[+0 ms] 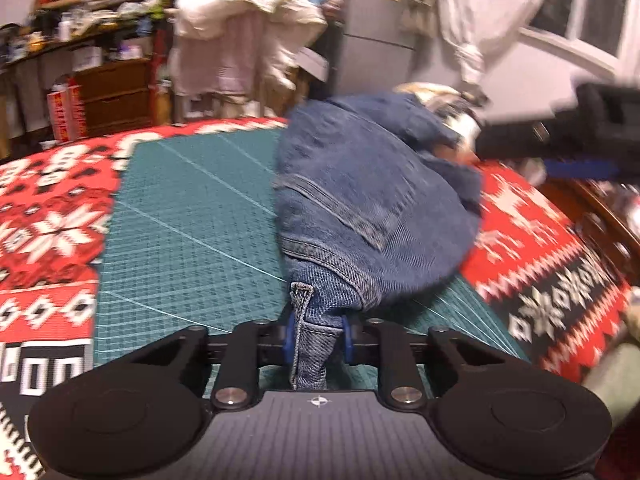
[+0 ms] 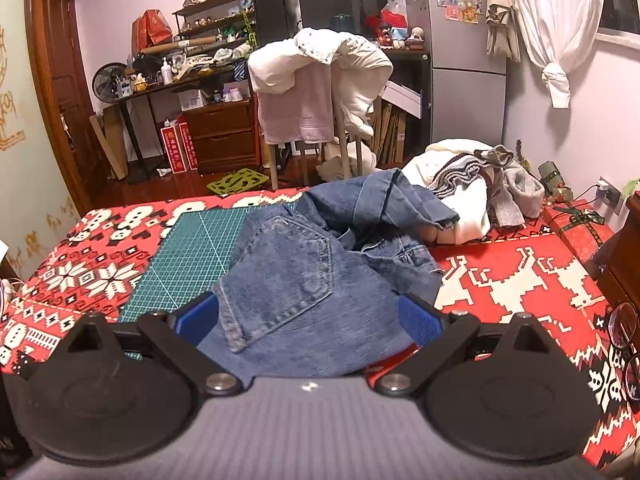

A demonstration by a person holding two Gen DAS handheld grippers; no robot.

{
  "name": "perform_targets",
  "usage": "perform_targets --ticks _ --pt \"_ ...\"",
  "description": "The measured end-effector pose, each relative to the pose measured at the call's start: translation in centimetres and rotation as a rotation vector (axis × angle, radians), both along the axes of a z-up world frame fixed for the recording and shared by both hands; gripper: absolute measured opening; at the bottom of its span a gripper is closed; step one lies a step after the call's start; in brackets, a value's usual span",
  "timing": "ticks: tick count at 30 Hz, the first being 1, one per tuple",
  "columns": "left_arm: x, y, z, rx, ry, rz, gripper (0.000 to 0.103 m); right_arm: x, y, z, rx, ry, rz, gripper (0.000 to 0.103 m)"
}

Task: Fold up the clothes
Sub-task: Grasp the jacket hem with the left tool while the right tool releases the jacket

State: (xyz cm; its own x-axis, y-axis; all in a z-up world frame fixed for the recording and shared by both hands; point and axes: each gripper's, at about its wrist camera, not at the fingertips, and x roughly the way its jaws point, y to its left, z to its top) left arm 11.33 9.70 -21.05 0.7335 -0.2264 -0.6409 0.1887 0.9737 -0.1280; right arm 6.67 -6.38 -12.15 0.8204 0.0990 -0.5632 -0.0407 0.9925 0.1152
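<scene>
Blue jeans (image 1: 372, 200) lie bunched on a green cutting mat (image 1: 192, 220). My left gripper (image 1: 318, 336) is shut on the jeans' waistband beside a belt loop, the cloth pinched between its blue pads. In the right wrist view the jeans (image 2: 288, 272) spread across the mat (image 2: 188, 256) with a back pocket facing up and the legs crumpled towards the far side. My right gripper (image 2: 310, 320) is open low over the jeans, its blue pads (image 2: 420, 320) wide apart on either side of the denim. In the left wrist view the right gripper (image 1: 560, 140) is a black blur at the far right.
A red patterned blanket (image 2: 500, 280) covers the surface under the mat. A pile of white and grey clothes (image 2: 472, 192) lies at the back right, beside a red gift box (image 2: 576, 224). Glasses (image 2: 624, 336) rest at the right edge. A chair draped with white laundry (image 2: 320, 80) stands beyond.
</scene>
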Motion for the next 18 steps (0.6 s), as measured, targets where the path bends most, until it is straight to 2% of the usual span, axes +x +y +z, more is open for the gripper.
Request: perform_targets --ticks 3,11,14,18 --pt "0.1 2.2 0.8 -0.055 -0.029 0.097 0.014 0.1 0.3 -0.1 -0.015 0.0 0.004 0.097" --pt "-0.7 7.9 3.2 -0.118 -0.06 0.3 0.011 0.1 0.4 -0.4 -0.016 0.005 0.005 0.097" --pt "-1.4 10.0 4.4 -0.131 -0.074 0.353 0.01 0.3 0.6 -0.6 -0.015 0.014 0.015 0.092" --pt "-1.9 12.0 5.6 -0.12 -0.083 0.368 0.01 0.5 1.3 -0.9 -0.022 0.024 0.048 0.088"
